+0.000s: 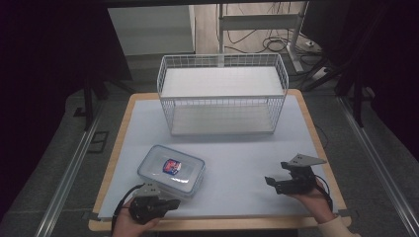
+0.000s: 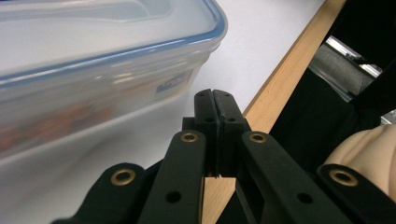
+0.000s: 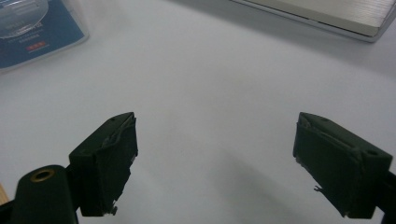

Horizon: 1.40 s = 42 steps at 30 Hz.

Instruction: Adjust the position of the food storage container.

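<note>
A clear plastic box with a blue-rimmed lid and a label on top lies on the white mat at the front left. My left gripper is just in front of the box's near corner, jaws pressed together with nothing between them. In the left gripper view the shut jaws sit low beside the box wall, apart from it. My right gripper rests at the front right with its jaws wide apart. Bare mat shows between its open fingers, and a corner of the box is at the far left.
A white wire basket with two shelves stands at the back of the mat. The table's wooden edge runs close beside the left gripper. Metal rails and cables lie on the floor around the table.
</note>
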Motion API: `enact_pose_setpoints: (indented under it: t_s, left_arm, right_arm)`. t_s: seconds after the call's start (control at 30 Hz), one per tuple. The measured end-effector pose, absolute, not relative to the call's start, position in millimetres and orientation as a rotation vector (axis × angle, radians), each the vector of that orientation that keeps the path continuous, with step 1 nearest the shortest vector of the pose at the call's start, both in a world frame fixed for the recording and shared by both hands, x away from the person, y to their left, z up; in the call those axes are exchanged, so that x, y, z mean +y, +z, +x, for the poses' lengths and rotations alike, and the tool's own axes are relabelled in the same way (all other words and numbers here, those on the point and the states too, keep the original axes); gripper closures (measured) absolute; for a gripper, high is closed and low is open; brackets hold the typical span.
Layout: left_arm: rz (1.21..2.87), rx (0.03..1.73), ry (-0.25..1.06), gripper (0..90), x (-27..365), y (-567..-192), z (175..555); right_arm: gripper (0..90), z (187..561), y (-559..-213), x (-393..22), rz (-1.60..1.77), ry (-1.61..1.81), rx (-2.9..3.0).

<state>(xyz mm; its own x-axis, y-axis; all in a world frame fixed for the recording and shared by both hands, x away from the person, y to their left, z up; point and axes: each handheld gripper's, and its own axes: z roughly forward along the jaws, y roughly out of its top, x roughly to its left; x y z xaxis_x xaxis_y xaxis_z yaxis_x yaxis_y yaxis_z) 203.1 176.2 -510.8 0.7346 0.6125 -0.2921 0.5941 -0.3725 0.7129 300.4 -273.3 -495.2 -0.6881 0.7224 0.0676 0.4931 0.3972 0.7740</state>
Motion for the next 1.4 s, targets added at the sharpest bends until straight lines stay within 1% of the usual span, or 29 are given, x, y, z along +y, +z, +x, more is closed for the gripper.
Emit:
enact_pose_setpoints:
  t_s: [0.23, 0.27, 0.6, 0.73, 0.97, 1.27, 1.4]
  left_arm:
    - [2.059, 0.921, 0.033, 90.0, 165.4, -511.0, 209.6]
    - [2.061, 0.915, 0.016, 90.0, 161.0, -512.3, 212.2]
    - [2.084, 0.918, 0.026, 90.0, 135.7, -515.3, 221.1]
    - [2.069, 0.923, 0.058, 90.0, 124.1, -516.2, 227.5]
    - [2.054, 0.948, 0.038, 90.0, 119.3, -516.9, 240.2]
    - [2.054, 0.991, 0.066, 90.0, 109.0, -515.9, 262.0]
    - [2.056, 0.998, 0.078, 90.0, 107.3, -515.5, 263.7]
  right_arm:
    - [14.2, 300.7, -495.3, -273.2, 1.068, 1.177, 2.373]
    - [14.2, 300.8, -495.4, -273.3, 1.07, 1.178, 2.373]
    - [14.3, 300.3, -494.3, -274.2, 1.067, 1.183, 2.371]
    - [14.5, 300.2, -494.1, -274.8, 1.07, 1.183, 2.372]
    - [14.6, 299.2, -494.1, -273.7, 1.066, 1.183, 2.377]
    - [14.6, 299.1, -494.6, -273.2, 1.06, 1.178, 2.382]
    - [14.6, 299.8, -495.5, -273.3, 1.06, 1.173, 2.385]
